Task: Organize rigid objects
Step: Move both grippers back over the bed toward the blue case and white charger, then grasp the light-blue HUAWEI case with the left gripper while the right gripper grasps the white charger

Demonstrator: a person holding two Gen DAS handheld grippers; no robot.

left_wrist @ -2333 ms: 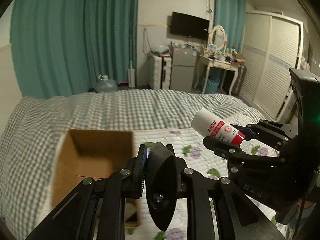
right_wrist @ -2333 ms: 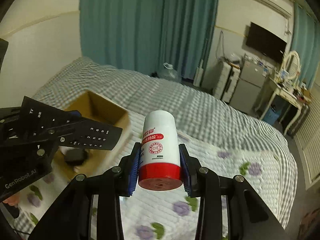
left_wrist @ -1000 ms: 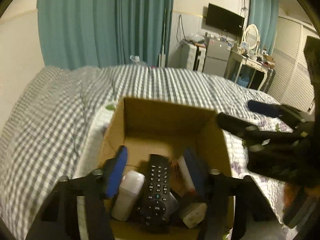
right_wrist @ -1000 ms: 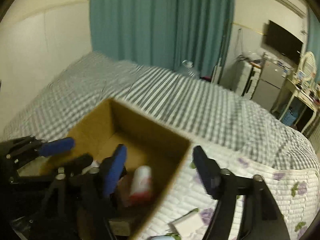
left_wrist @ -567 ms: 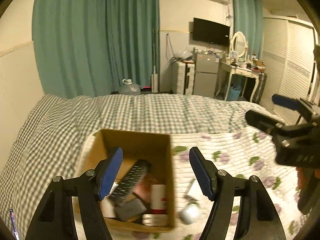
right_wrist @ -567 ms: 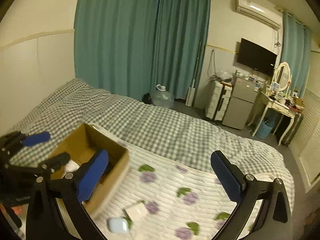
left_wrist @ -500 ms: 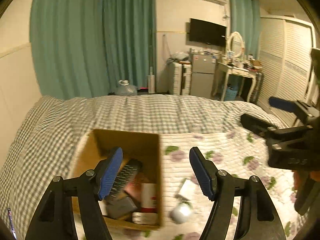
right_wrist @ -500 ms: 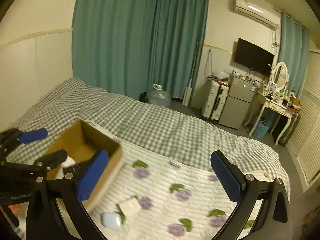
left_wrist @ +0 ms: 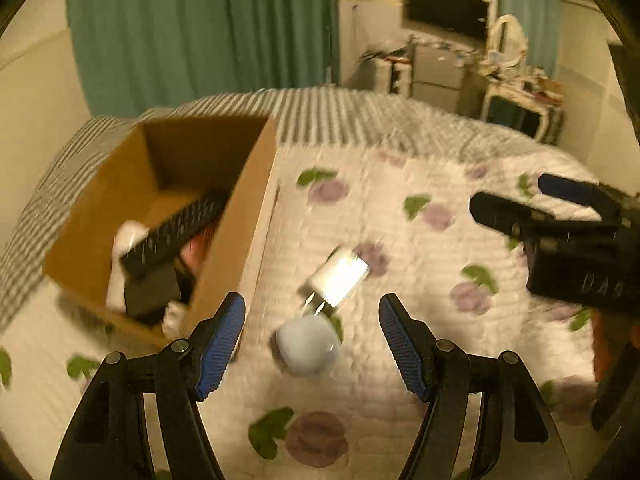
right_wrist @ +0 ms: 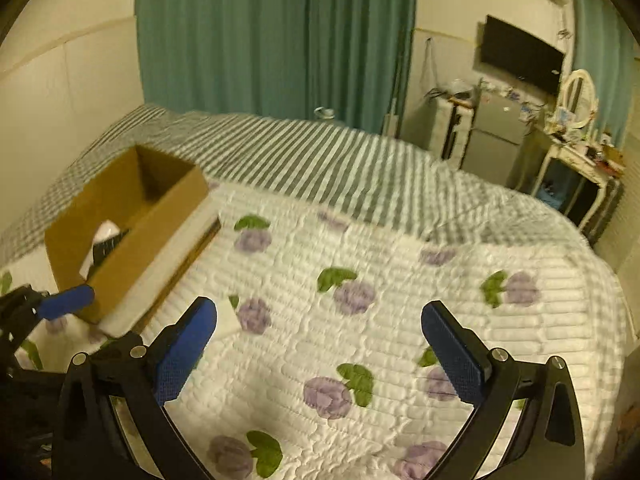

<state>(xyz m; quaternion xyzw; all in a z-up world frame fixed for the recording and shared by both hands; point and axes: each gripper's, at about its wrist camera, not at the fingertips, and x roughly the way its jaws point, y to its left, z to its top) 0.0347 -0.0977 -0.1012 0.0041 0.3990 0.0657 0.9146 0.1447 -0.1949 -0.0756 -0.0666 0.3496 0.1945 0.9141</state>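
At the far left of the left wrist view, a brown cardboard box [left_wrist: 224, 240] sits open on the bed, near the edge where the grey checked cover meets the white floral quilt [left_wrist: 420, 240]. Inside it a black remote control [left_wrist: 172, 232] lies slanted across a white bottle [left_wrist: 122, 256], with a dark block and other small items, too blurred to name, beneath them.

Just right of the box, on the quilt, lies a small white rectangular box [left_wrist: 340, 276], tilted, and close in front of it a pale blue rounded case [left_wrist: 308, 346].

The left gripper [left_wrist: 312, 340] hangs above these two items with its blue-padded jaws spread wide and nothing between them; the blue case lies in the gap as seen from the camera.

At the right edge of that view, the right gripper [left_wrist: 560, 204] points inward over the quilt. Its own camera shows its jaws spread wide and empty above the flowered quilt, with the cardboard box off to the left and a dresser with a mirror [right_wrist: 576, 120] at the far right.
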